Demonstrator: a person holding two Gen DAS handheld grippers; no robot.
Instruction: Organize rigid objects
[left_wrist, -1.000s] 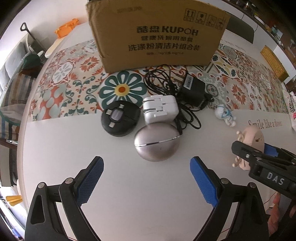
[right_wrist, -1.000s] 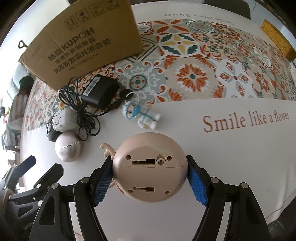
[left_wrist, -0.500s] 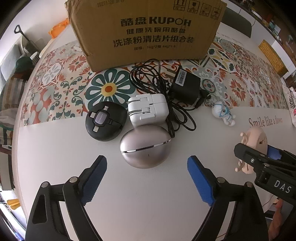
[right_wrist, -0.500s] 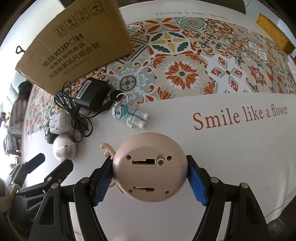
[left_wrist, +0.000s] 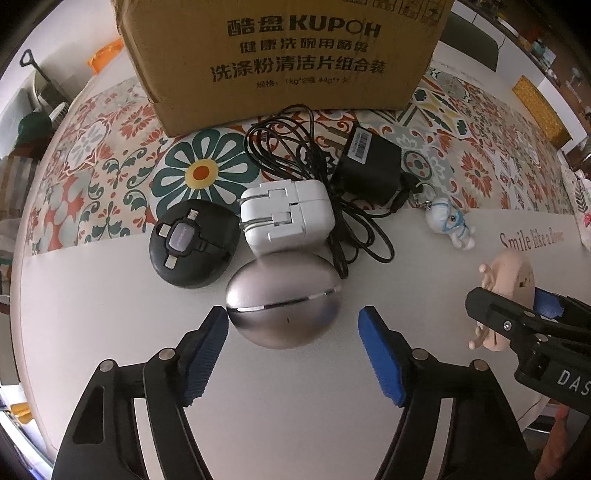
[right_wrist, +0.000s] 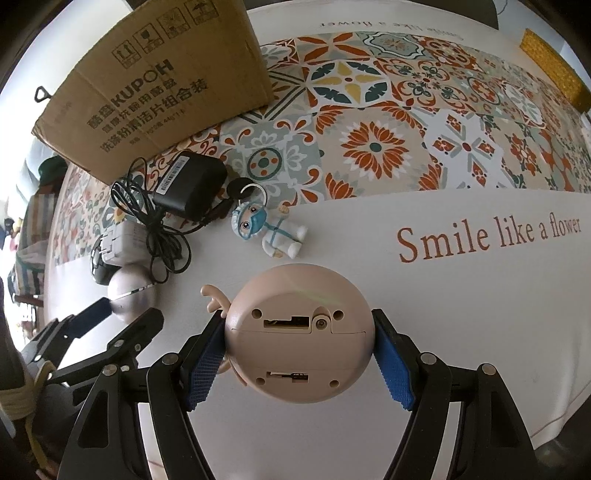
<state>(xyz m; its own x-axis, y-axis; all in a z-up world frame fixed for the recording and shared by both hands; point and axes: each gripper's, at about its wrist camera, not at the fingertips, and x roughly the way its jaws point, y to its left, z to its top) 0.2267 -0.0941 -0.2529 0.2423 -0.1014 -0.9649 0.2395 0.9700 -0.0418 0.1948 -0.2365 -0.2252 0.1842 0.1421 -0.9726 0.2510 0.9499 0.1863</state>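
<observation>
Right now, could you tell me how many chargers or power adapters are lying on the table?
2. The white plug adapter lies just behind the silver egg-shaped case; the black power brick with its coiled cord sits right of it. The box could hide others.

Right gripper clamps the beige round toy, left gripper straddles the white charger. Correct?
Not quite. In the left wrist view the left gripper, jaws closing, straddles the silver egg-shaped case, not the white charger. The right gripper does clamp the beige round toy.

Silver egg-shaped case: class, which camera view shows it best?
The left wrist view: the silver case fills the centre, whole, seam visible. The right wrist view shows it small at the left edge, partly hidden.
</observation>
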